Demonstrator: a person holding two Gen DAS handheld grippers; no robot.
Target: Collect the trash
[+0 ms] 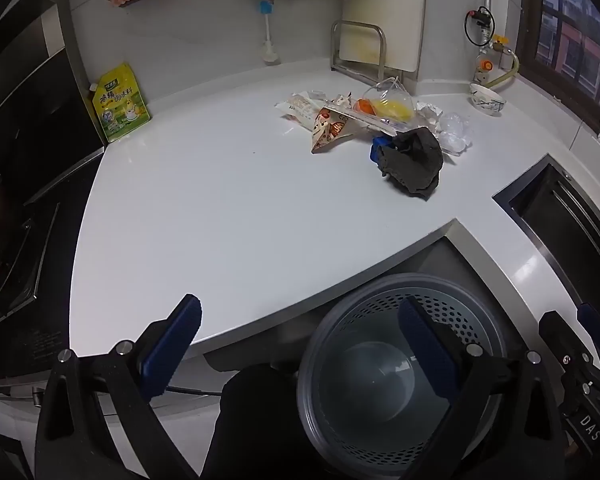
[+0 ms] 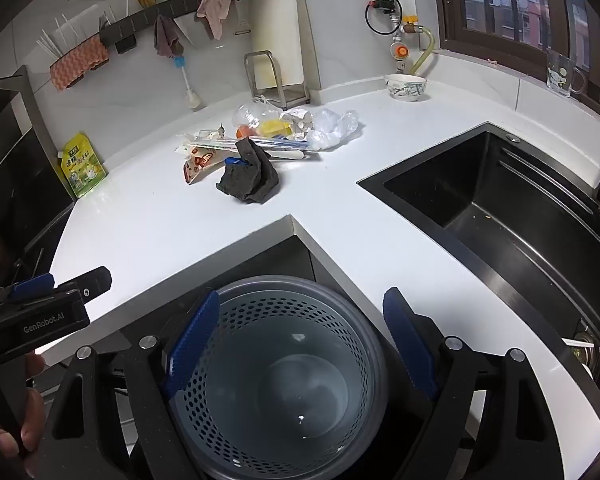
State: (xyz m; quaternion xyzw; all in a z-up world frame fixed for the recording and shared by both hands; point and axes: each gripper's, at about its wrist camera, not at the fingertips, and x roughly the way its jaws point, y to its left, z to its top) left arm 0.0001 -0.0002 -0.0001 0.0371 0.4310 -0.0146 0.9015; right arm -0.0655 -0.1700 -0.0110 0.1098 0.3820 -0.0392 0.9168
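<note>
A pile of trash (image 1: 360,114) (image 2: 276,132) lies at the back of the white countertop (image 1: 220,200) (image 2: 160,232): printed wrappers, a clear plastic container with yellow and orange scraps, and crumpled clear plastic. A dark crumpled cloth (image 1: 416,160) (image 2: 248,176) rests at the pile's front edge. A grey perforated bin (image 1: 380,308) (image 2: 260,320) stands on the floor in the counter's inner corner and looks empty. My left gripper (image 1: 300,344) (image 2: 68,282) hovers open over the counter edge beside the bin. My right gripper (image 2: 300,340) (image 1: 572,318) hangs open above the bin. Neither holds anything.
A black sink (image 2: 500,208) is sunk into the counter on the right. At the back stand a patterned bowl (image 2: 405,86) (image 1: 487,100), a metal rack (image 2: 278,80) and a yellow-green pouch (image 1: 120,104) (image 2: 82,164). A dark stove area lies to the left. A glass mug (image 2: 562,72) sits on the sill.
</note>
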